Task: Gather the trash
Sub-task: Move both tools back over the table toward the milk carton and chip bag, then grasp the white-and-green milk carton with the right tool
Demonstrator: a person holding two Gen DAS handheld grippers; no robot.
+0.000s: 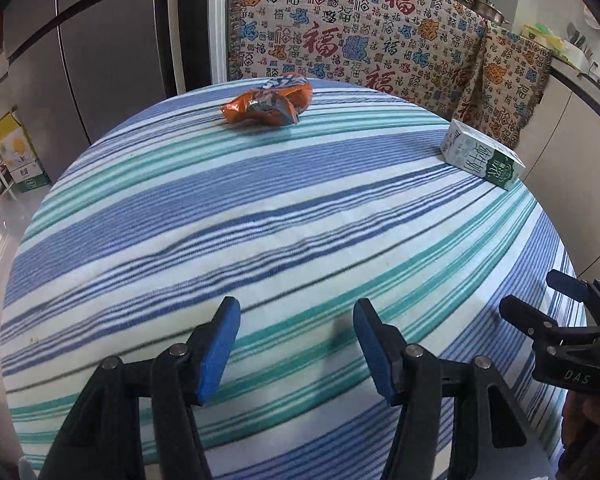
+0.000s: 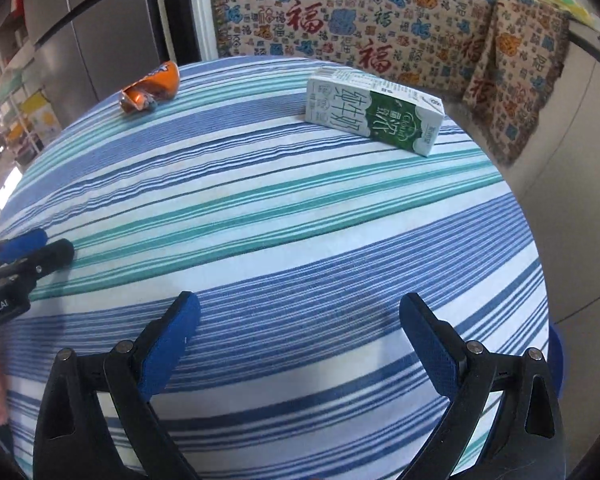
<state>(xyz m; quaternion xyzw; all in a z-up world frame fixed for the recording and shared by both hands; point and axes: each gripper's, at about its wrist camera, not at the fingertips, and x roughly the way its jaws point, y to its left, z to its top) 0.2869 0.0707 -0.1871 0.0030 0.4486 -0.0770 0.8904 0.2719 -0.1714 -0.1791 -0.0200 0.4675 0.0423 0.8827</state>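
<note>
On the table draped in a blue, teal and white striped cloth (image 1: pixel 260 208), a crushed orange drink can (image 1: pixel 268 103) lies near the far edge, and a green-and-white milk carton (image 2: pixel 374 111) lies on its side toward the table's far right edge. Over the table's near side, the left gripper (image 1: pixel 296 344) has its blue-padded jaws spread with nothing between them. Beside it, the right gripper (image 2: pixel 300 344) is spread wide and empty too.
</note>
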